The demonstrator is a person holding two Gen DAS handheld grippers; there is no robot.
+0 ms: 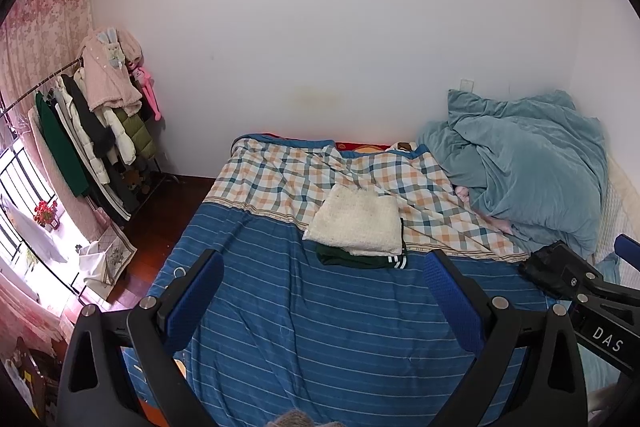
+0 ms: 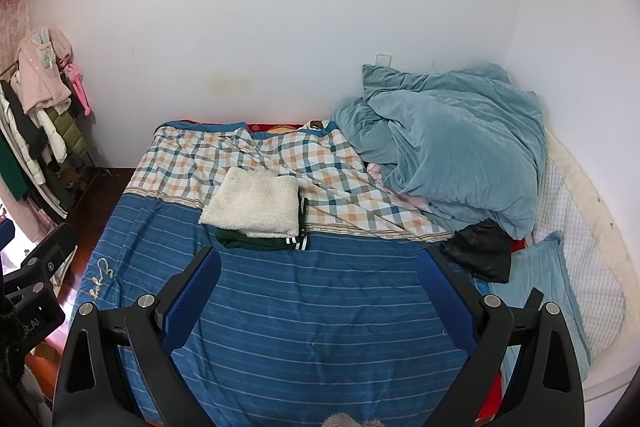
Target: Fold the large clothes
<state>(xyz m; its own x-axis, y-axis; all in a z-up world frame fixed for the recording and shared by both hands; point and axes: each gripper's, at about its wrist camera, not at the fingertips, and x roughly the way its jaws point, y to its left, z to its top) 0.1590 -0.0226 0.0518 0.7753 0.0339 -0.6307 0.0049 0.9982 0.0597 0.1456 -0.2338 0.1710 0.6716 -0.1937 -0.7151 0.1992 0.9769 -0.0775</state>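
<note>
A folded cream knit garment [image 1: 358, 225] [image 2: 254, 207] lies on a folded dark green garment with white stripes [image 1: 360, 259] [image 2: 264, 243] in the middle of the bed. A crumpled black garment [image 2: 480, 253] sits at the right, against the teal duvet. My left gripper [image 1: 320, 293] is open over the blue striped sheet [image 1: 304, 327], short of the stack and holding nothing. My right gripper [image 2: 320, 289] is also open and holds nothing. It hovers over the same sheet [image 2: 312, 319], with the black garment just beyond its right finger [image 2: 448, 295].
A heaped teal duvet [image 2: 452, 143] fills the far right of the bed, with a plaid sheet [image 2: 188, 155] behind the stack. A light blue pillow [image 2: 548, 275] and a white quilted pad [image 2: 576, 219] lie on the right. A clothes rack [image 1: 92, 131] stands left of the bed on dark wood floor.
</note>
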